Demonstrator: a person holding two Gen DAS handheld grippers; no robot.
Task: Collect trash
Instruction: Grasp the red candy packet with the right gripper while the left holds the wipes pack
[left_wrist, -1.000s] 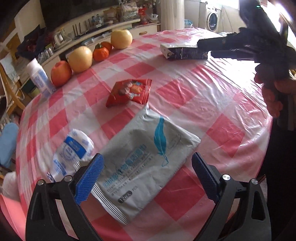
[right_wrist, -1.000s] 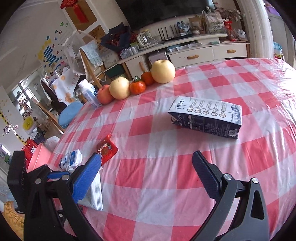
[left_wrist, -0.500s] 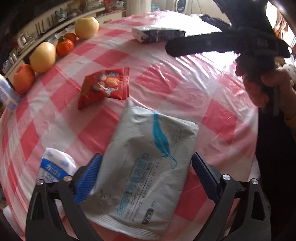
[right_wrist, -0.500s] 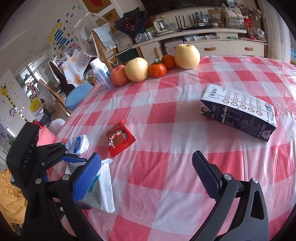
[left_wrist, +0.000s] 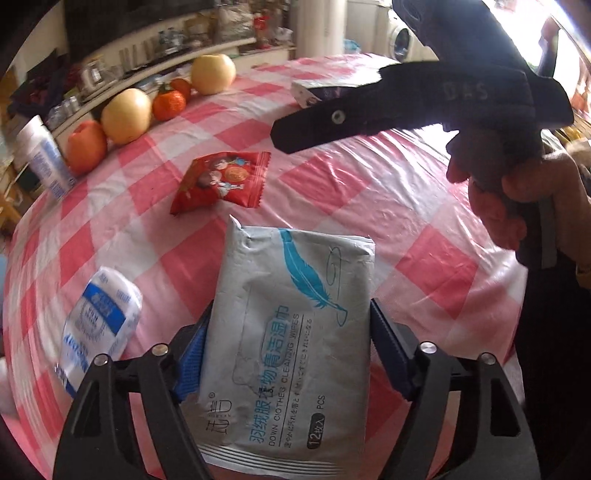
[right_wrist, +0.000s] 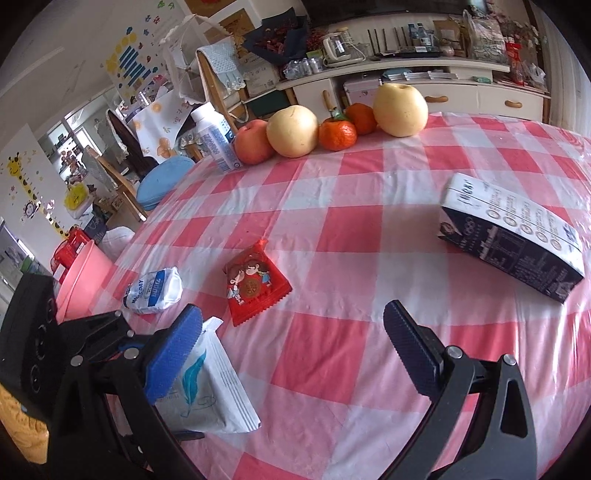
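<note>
Grey and soft-sided, lying flat at the near edge of the table (right_wrist: 332, 206): approached that way because of the wipes packet (left_wrist: 291, 332), a thin flat thing best pinched across its width. Straddled it with the left gripper (left_wrist: 288, 354), jaws closing, blue pads appearing to touch its two long edges. Seemed to buckle the packet slightly between them.

Left the other likely trash loose on the pink-and-white checked plastic cloth:
- red snack wrapper (right_wrist: 255, 284), just beyond the packet
- crumpled white-and-blue wrapper (right_wrist: 155, 291), beside the packet toward the table edge
- dark carton (right_wrist: 517, 243) on its side, well apart on the far side

Lined up fruit (right_wrist: 291, 131) and a white bottle (right_wrist: 216, 138) along the far rim, well clear of the work and probably not for collecting.

Kept a pink bucket (right_wrist: 81, 280) below the table edge near the left gripper; possibly the bin, though not certain.

Tilted the left gripper steeply downward over the packet, close to the cloth. Held the right gripper (right_wrist: 293, 314) in a bare hand (left_wrist: 517, 192) above the cloth, angled down more gently, jaws wide with nothing between them, aimed at open cloth between the snack wrapper and the carton. Looked poised to take one of those next.
</note>
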